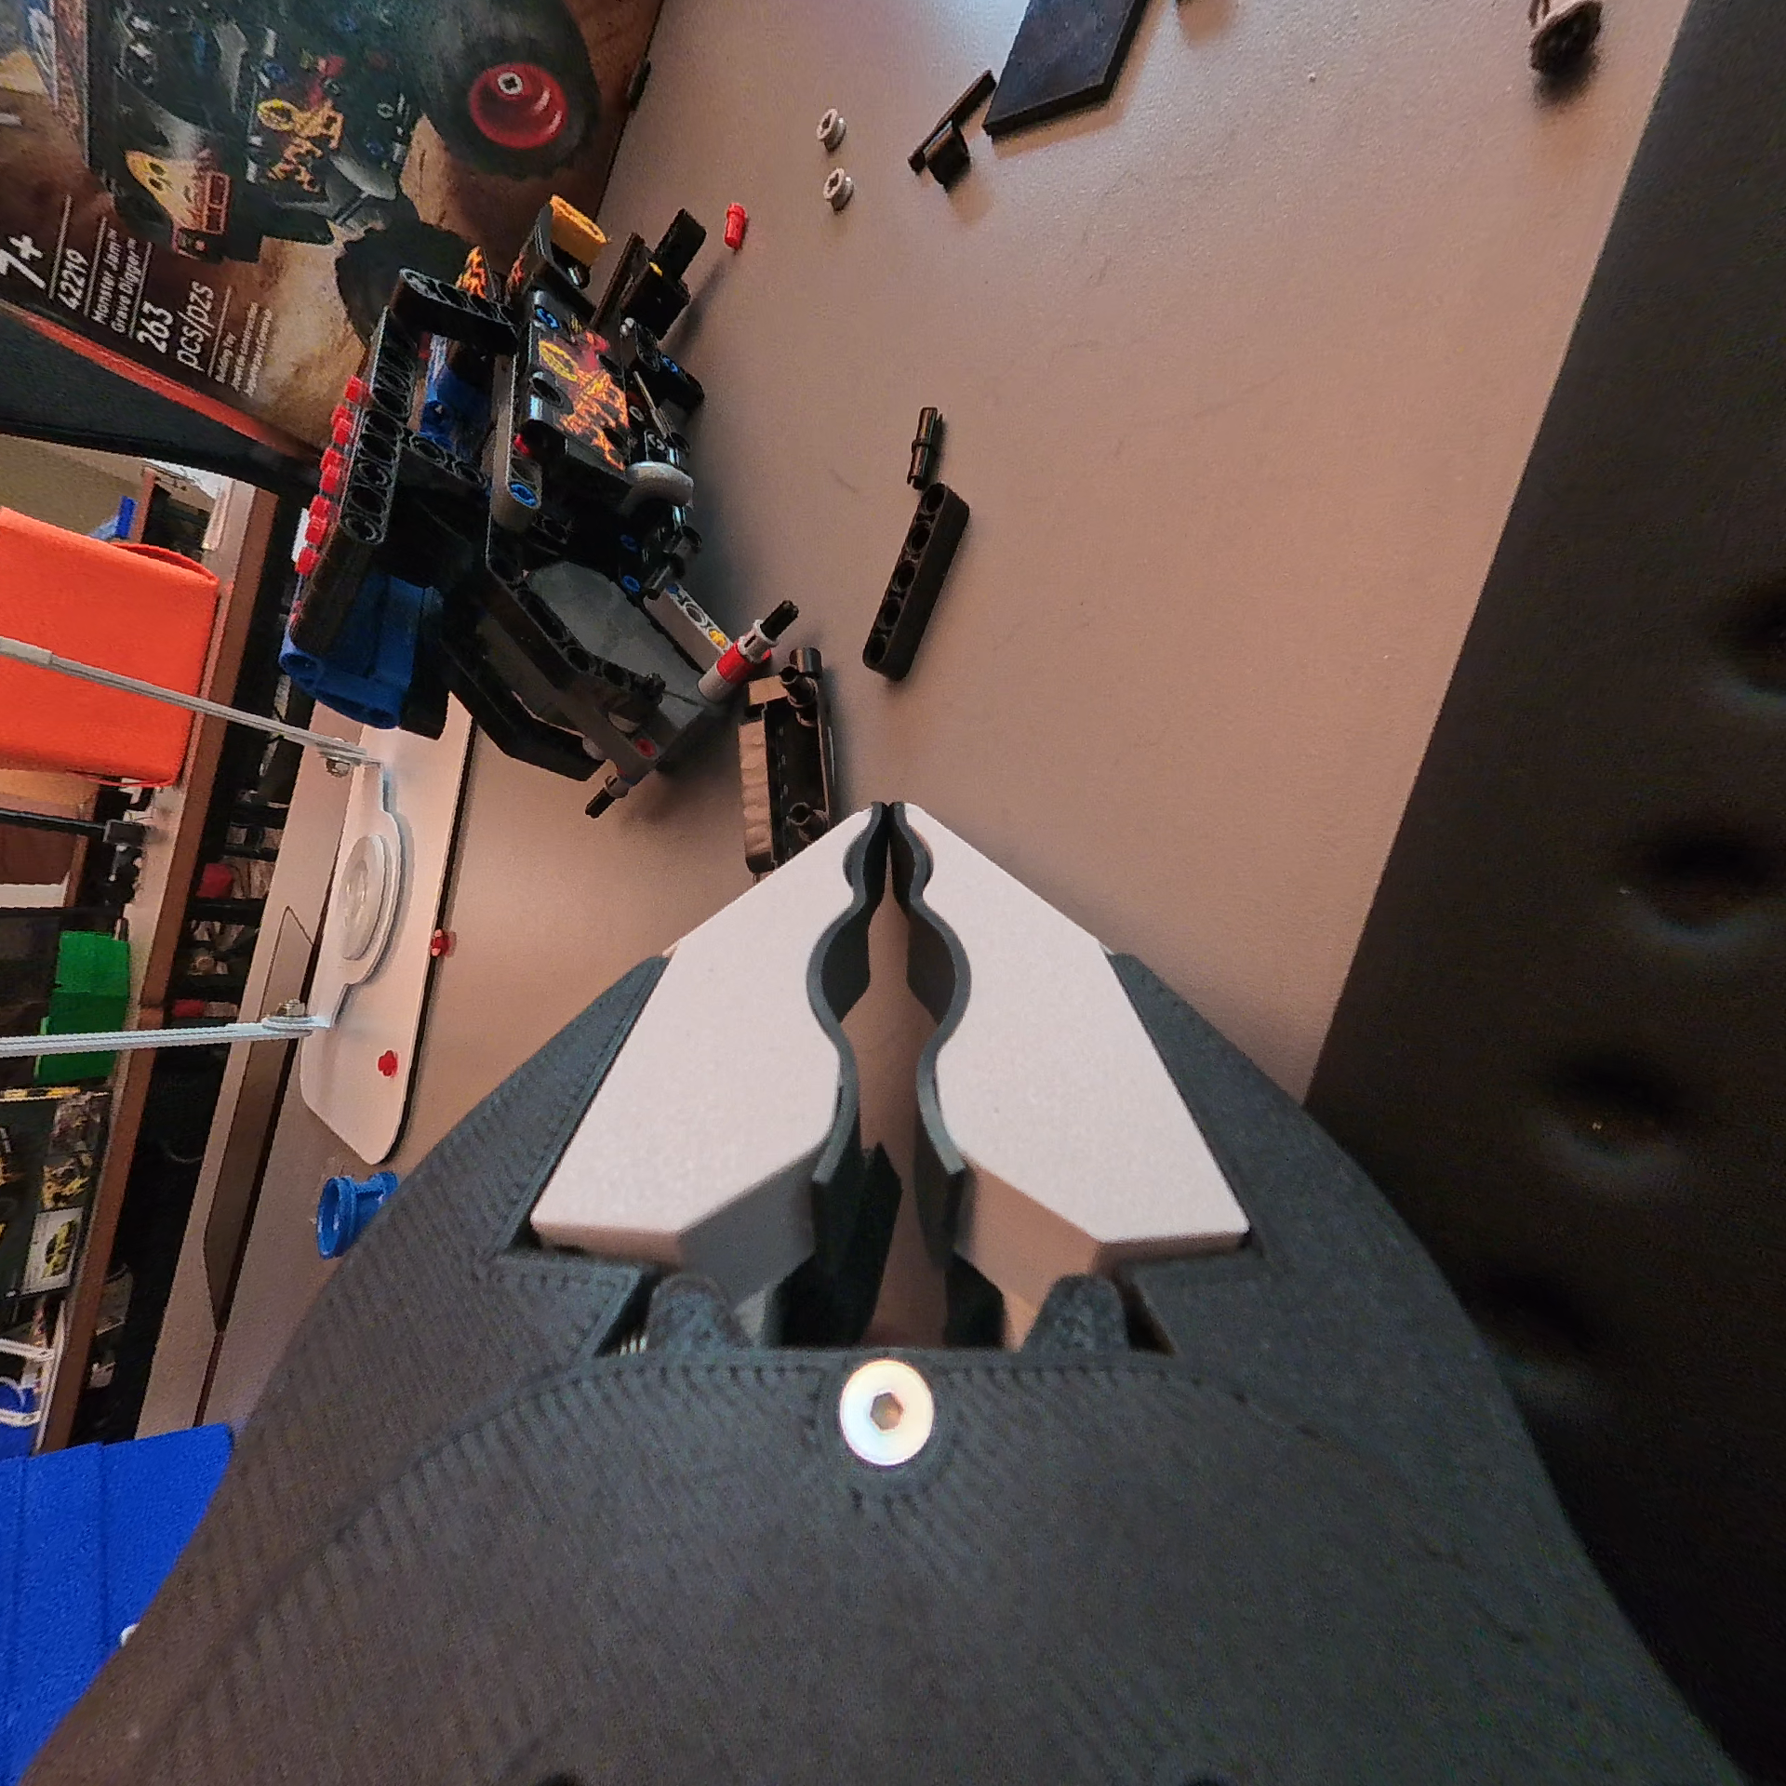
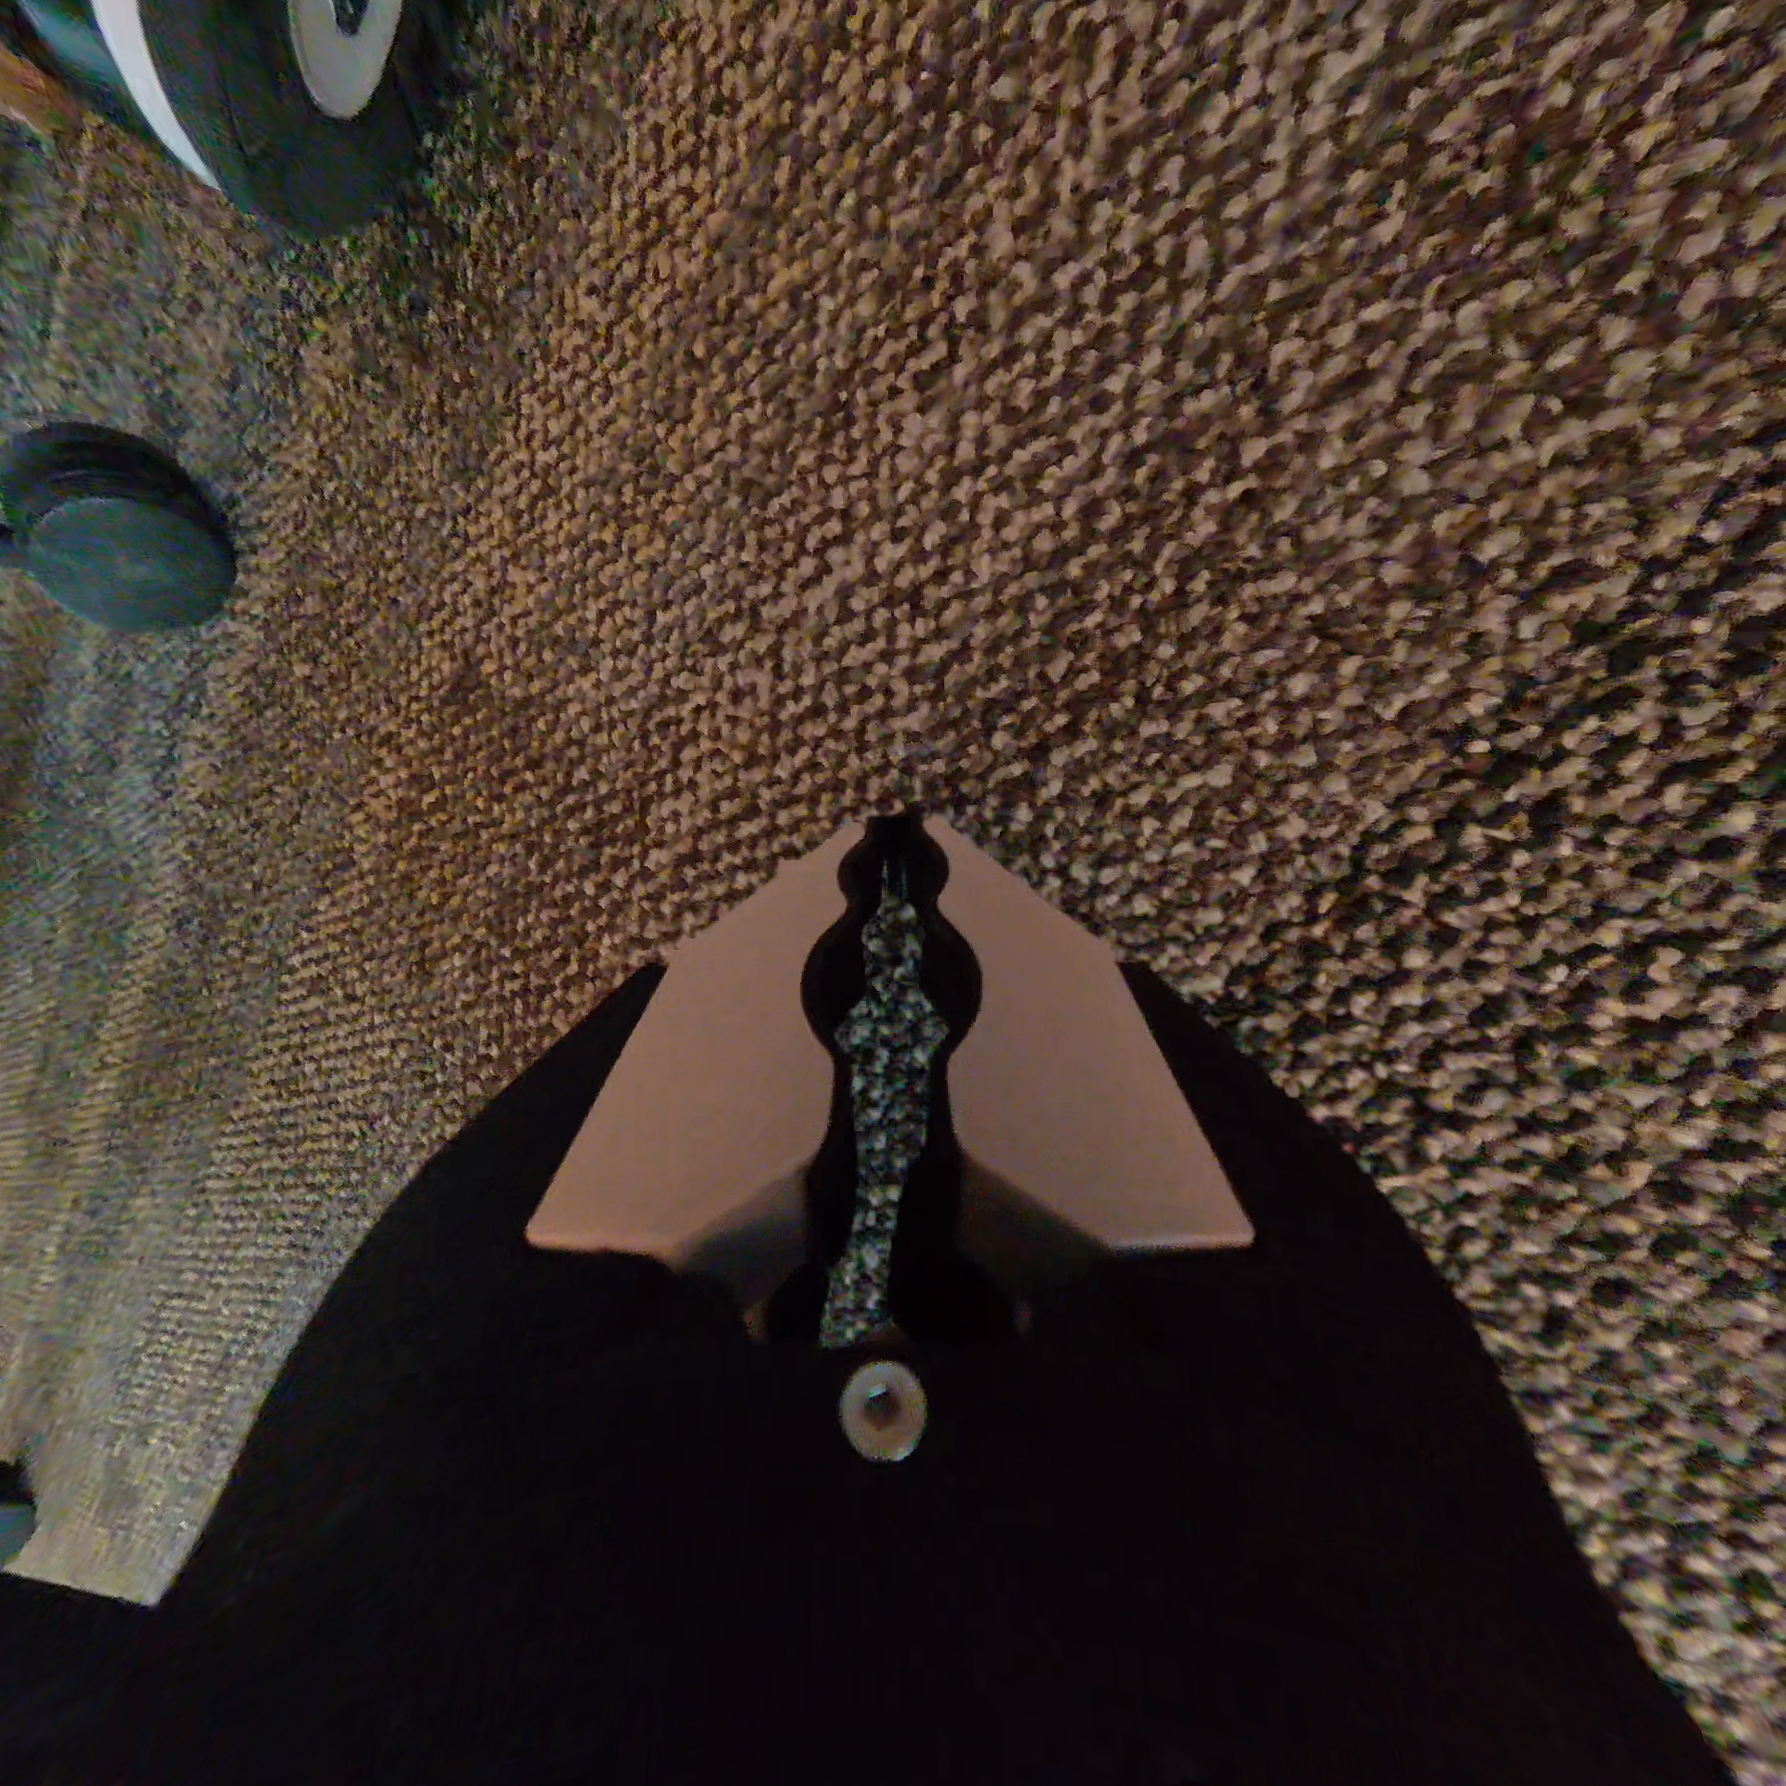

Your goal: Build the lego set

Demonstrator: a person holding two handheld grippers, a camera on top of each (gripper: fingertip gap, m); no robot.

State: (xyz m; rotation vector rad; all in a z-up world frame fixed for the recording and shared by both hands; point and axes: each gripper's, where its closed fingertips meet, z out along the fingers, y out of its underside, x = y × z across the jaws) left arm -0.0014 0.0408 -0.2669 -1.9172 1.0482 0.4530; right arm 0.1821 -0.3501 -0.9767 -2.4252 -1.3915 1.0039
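In the left wrist view a partly built black lego truck [image 1: 522, 503] with flame stickers, red pins and blue parts stands on the grey table [image 1: 1208, 483]. Loose black parts lie beside it: a holed beam [image 1: 916, 580], a small pin [image 1: 926, 445] and a panel piece [image 1: 788, 763] just left of my fingertips. My left gripper [image 1: 887, 807] is shut with nothing between its pads and hovers over the table. My right gripper [image 2: 899, 821] points down at brown carpet [image 2: 966, 387], and its pads are closed together. No lego part shows in that view.
The set's box [image 1: 193, 193] stands behind the truck. Two grey bushes [image 1: 836, 155], a small red piece [image 1: 734, 225], a dark flat plate [image 1: 1063, 58] and a blue part [image 1: 353, 1213] lie on the table. On the carpet are a black round foot [image 2: 116, 532] and a wheel [image 2: 271, 87].
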